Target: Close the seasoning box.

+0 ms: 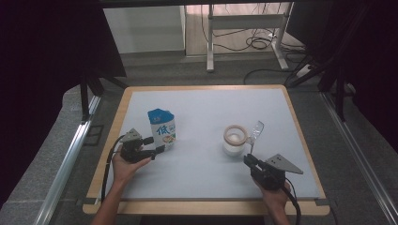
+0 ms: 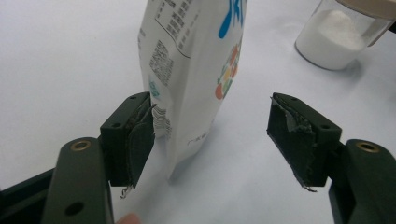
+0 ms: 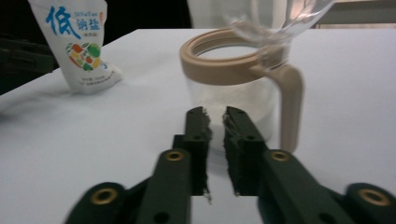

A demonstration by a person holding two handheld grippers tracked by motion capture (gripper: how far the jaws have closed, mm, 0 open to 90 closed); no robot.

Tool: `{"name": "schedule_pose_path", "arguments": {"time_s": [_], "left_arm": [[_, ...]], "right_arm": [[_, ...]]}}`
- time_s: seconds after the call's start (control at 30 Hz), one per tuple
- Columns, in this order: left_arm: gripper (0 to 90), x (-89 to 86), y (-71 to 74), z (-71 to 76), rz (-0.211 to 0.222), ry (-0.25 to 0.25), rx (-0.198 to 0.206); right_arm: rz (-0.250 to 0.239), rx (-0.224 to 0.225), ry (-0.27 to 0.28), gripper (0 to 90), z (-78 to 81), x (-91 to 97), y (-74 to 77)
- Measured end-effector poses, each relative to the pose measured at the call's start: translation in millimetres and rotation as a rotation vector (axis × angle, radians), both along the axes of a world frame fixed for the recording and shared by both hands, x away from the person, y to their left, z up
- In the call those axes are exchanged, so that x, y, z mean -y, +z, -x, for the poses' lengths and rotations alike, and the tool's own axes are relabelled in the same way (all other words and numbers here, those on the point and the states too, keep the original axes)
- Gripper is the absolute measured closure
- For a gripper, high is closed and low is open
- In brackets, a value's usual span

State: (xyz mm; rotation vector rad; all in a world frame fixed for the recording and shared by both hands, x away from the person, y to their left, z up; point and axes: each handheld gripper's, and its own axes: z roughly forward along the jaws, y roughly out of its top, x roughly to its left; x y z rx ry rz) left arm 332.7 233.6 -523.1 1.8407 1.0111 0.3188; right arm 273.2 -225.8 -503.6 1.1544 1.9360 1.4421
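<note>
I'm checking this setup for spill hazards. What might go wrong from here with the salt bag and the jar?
1. The salt bag stands upright between the open left gripper fingers; one finger sits right at its edge, so a nudge may topple it.
2. The lid of the jar is flipped open over white powder; the shut right gripper sits close in front, so a bump could spill it.

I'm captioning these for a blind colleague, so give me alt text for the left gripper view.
The left gripper has its two black jaws open around the bottom of an upright white salt bag with blue and coloured print; one pad sits at the bag's edge, the other stands clear. A clear jar of white powder stands behind on the white table.
</note>
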Motion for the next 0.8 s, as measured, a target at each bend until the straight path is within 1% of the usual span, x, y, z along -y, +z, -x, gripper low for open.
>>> {"name": "schedule_pose_path", "arguments": {"time_s": [0.07,0.17,0.37,0.47,0.57,0.73,0.8], "left_arm": [[31.6,2.9,-0.6,0.7,-0.01,-0.006,0.002],[31.6,5.5,-2.0,0.9,-0.022,-0.011,-0.001],[31.7,5.8,-1.9,1.4,-0.029,-0.011,0.003],[31.7,4.3,-2.8,2.2,-0.024,-0.009,0.004],[31.7,3.9,-6.2,3.3,-0.027,-0.013,-0.003],[31.6,3.7,-11.2,4.9,-0.036,-0.021,-0.017],[31.6,1.5,-10.6,5.6,-0.028,-0.014,-0.016]], "right_arm": [[0.007,0.013,-0.009,89.0,-1.4,4.1,3.5],[0.012,0.017,-0.025,89.6,-4.2,9.7,7.4],[-0.014,0.026,-0.07,89.7,-12.9,18.8,16.6],[-0.031,0.044,-0.087,89.7,-21.4,20.6,24.0],[-0.05,0.056,-0.105,89.7,-29.2,21.1,30.0],[-0.056,0.072,-0.119,89.7,-31.9,19.9,35.6],[-0.061,0.076,-0.124,89.6,-32.9,20.1,37.1]]}}
